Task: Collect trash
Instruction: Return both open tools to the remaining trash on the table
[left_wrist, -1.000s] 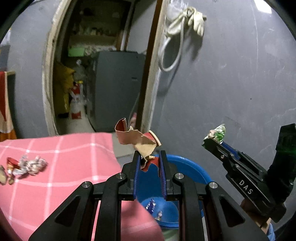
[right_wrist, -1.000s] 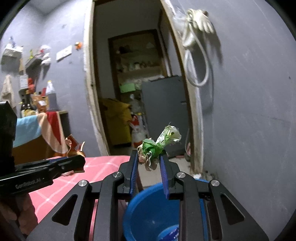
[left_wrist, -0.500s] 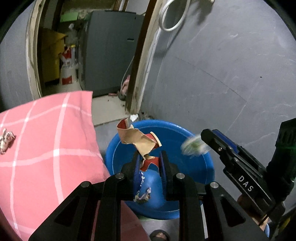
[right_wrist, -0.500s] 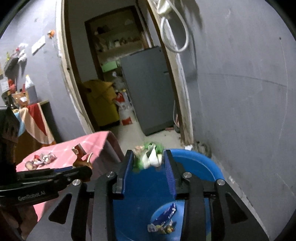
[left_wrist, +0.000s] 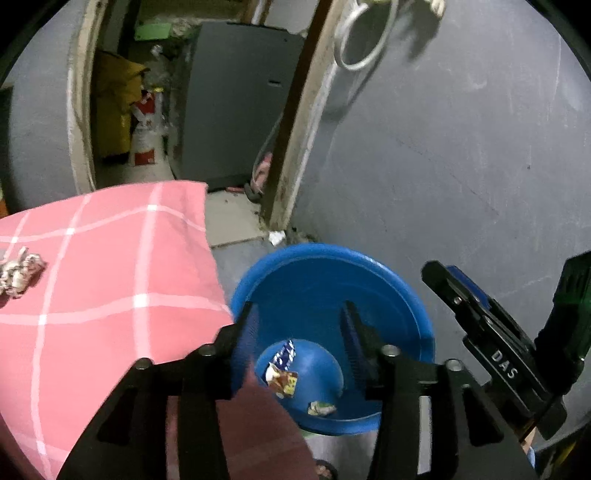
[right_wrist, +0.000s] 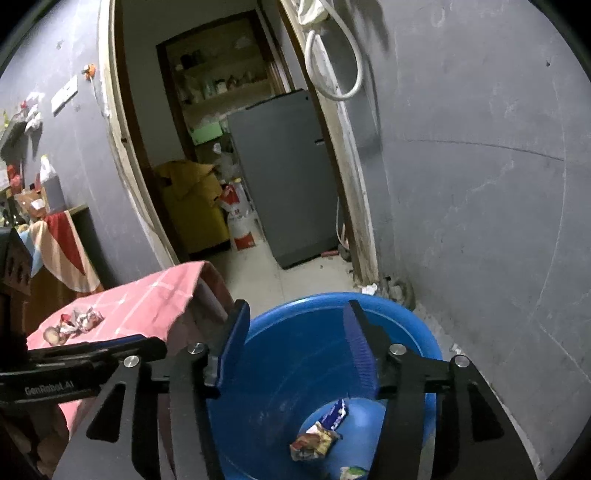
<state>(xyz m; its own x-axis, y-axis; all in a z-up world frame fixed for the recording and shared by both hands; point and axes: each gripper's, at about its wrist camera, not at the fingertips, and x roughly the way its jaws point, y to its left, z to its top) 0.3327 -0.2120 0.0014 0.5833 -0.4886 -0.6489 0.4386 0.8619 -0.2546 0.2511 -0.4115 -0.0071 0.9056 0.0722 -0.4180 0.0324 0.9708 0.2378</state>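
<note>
I have both claws, left claw (left_wrist: 299, 332) and right claw (right_wrist: 295, 343), spread apart and empty over the blue basin (left_wrist: 413, 295), where several wrappers (right_wrist: 314, 439) already lie at the bottom. One crumpled cluster of trash (left_wrist: 18, 271) is left on the pink checked surface (left_wrist: 110, 280), well apart from the basin. I judge the job mostly done; the surface's near corner sits between my left claw and that cluster.
</note>
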